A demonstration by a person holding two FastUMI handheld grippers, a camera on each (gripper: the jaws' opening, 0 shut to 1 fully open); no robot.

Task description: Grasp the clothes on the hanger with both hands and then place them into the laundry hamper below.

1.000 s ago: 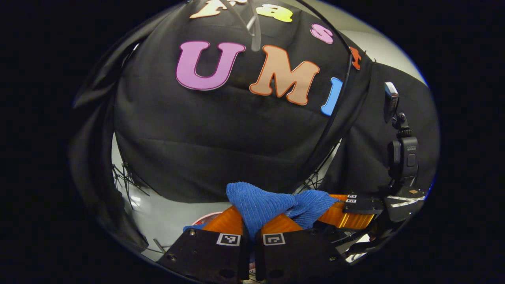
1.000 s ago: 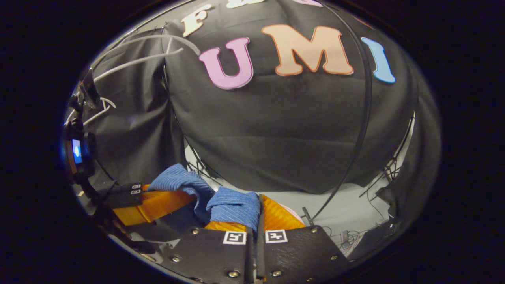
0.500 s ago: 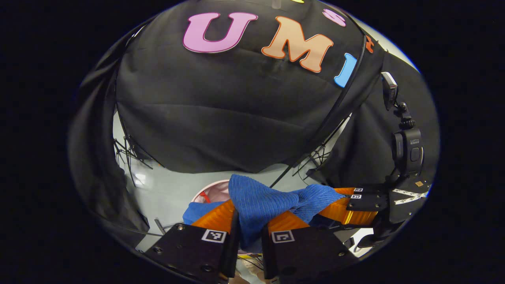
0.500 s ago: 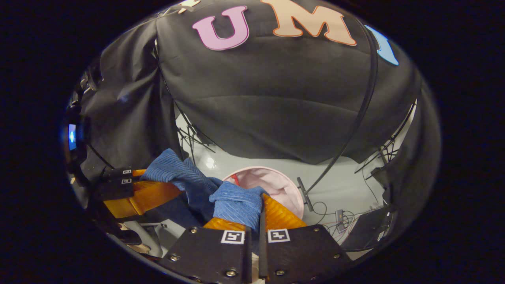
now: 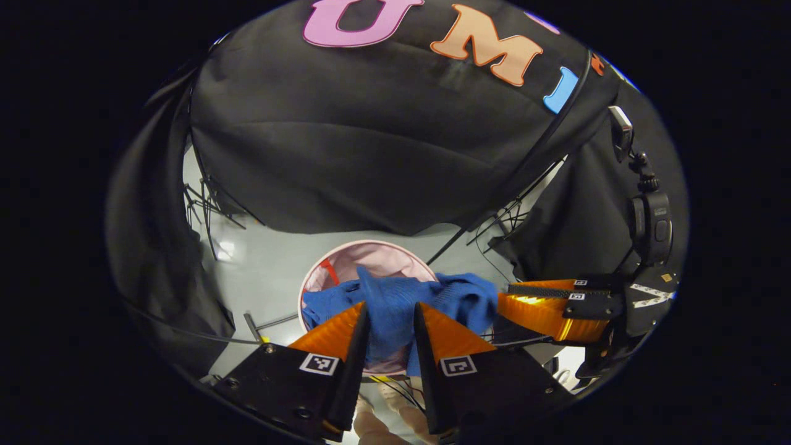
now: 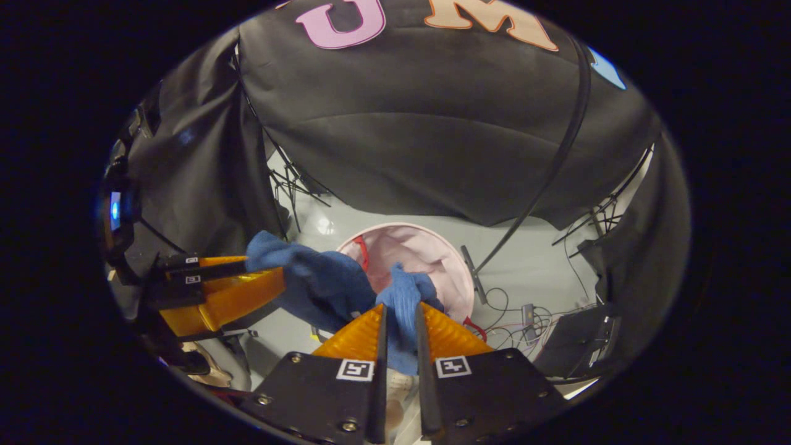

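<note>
Left gripper view: left gripper [image 5: 390, 321] low centre, clothes [image 5: 395, 306] between its fingers, spreading left and right. Laundry hamper [image 5: 346, 254] on the floor [image 5: 266, 272] beyond and below the clothes. Right gripper [image 5: 525, 303] off to the right, level with the clothes, touching their right end

Right gripper view: right gripper [image 6: 400, 321] low centre, a fold of clothes [image 6: 321, 281] between its fingers. Left gripper [image 6: 247, 287] to the left at the clothes' far end. Hamper [image 6: 426, 247] behind them; cables [image 6: 525, 315] on the floor [image 6: 531, 272] right of it
</note>
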